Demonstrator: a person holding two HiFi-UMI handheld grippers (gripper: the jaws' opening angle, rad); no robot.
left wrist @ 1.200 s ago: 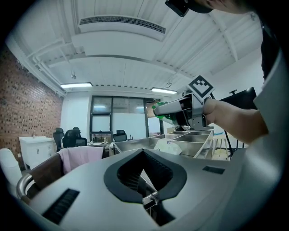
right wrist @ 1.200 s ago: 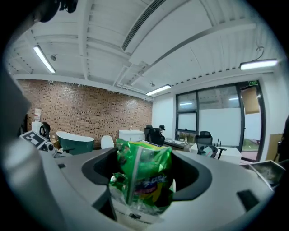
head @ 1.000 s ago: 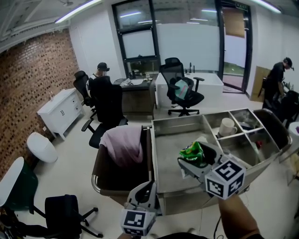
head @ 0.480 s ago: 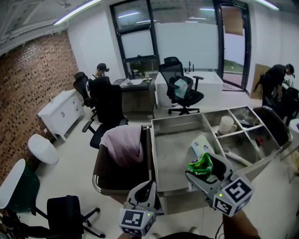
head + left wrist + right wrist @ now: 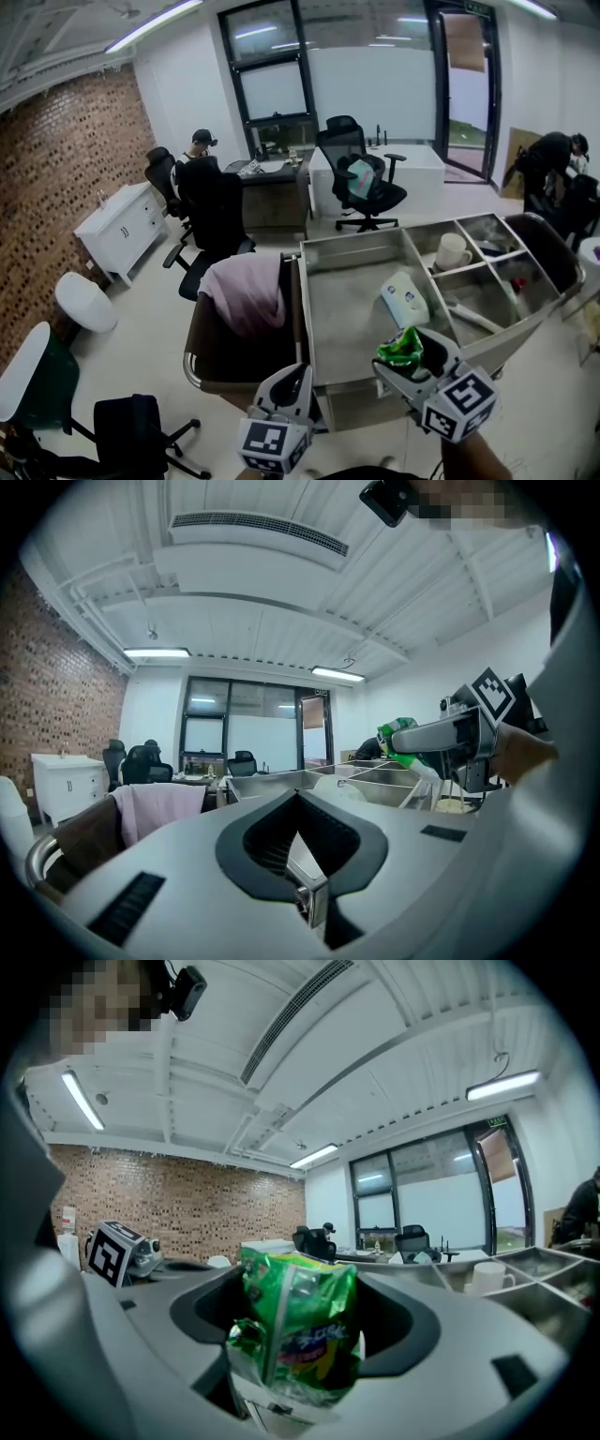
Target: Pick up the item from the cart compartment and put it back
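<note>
A crumpled green snack packet (image 5: 401, 349) (image 5: 300, 1335) sits between the jaws of my right gripper (image 5: 405, 364) (image 5: 300, 1358), which is shut on it. The gripper holds it in the air over the near edge of the steel cart (image 5: 356, 242), by the large compartment. The packet (image 5: 398, 733) and the right gripper also show at the right of the left gripper view. My left gripper (image 5: 292, 382) (image 5: 298, 799) hangs low by the cart's front left corner, jaws together, with nothing in them.
A white pouch (image 5: 405, 300) lies in the large compartment and a white mug (image 5: 454, 251) stands in a small far one. A pink cloth (image 5: 246, 291) drapes a brown bin left of the cart. Office chairs (image 5: 216, 211), desks and two persons (image 5: 548, 159) stand beyond.
My right gripper has carried the green packet back toward me, from over the large compartment to its near edge, uncovering the white pouch. The left gripper has stayed put.
</note>
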